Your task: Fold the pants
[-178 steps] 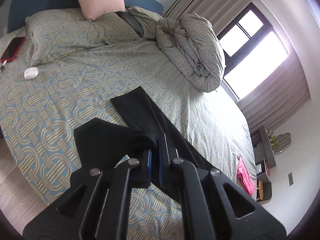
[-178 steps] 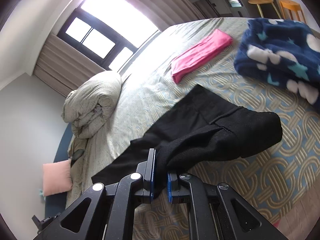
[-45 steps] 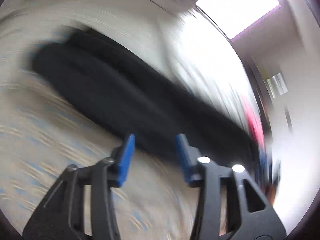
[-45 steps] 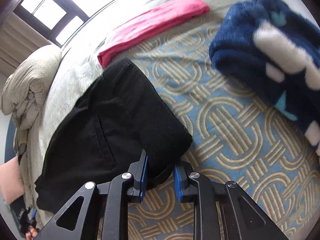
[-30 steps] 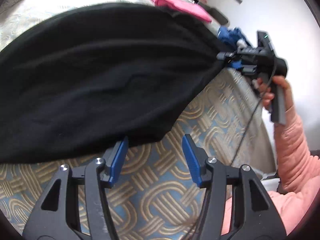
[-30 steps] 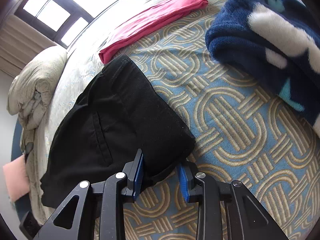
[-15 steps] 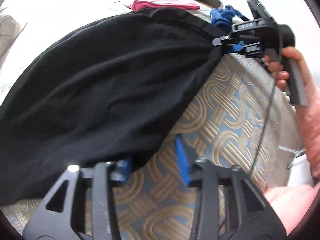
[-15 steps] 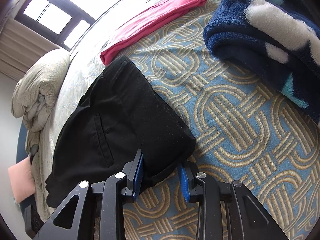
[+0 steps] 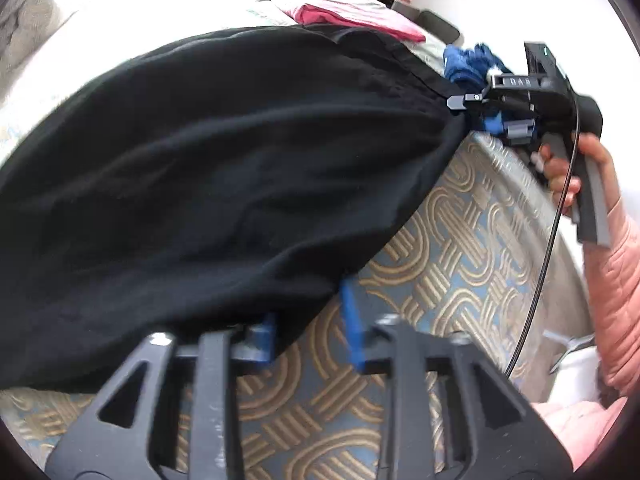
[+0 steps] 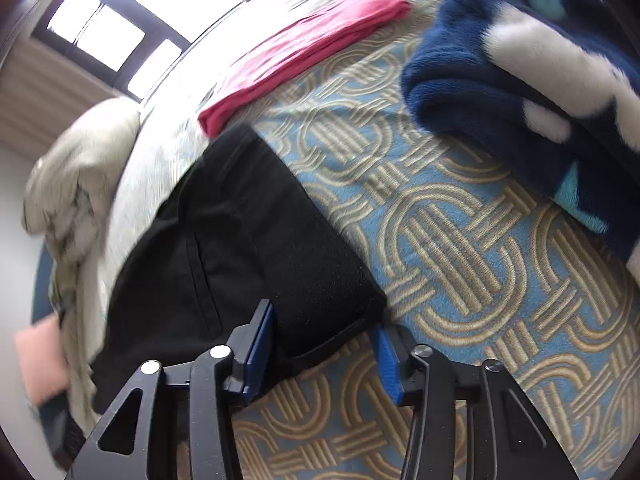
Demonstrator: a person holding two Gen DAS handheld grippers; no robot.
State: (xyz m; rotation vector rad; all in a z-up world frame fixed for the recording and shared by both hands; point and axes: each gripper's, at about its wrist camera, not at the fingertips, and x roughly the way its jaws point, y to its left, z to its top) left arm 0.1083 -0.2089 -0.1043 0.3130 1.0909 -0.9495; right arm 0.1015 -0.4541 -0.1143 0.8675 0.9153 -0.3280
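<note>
Both grippers have shifted: right gripper (image 10: 324,344) now gapes wider around the soft black folded pants (image 10: 248,248); left gripper (image 9: 310,328), narrower, straddles their hem on the knot-patterned bedspread (image 10: 460,240).

Black pants (image 10: 240,248) lie on a bedspread (image 10: 460,240) patterned with tan interlocking rings on light blue. A pink folded cloth (image 10: 304,48) and a navy fleece (image 10: 520,72) with white and teal patches sit toward its far edge.
</note>
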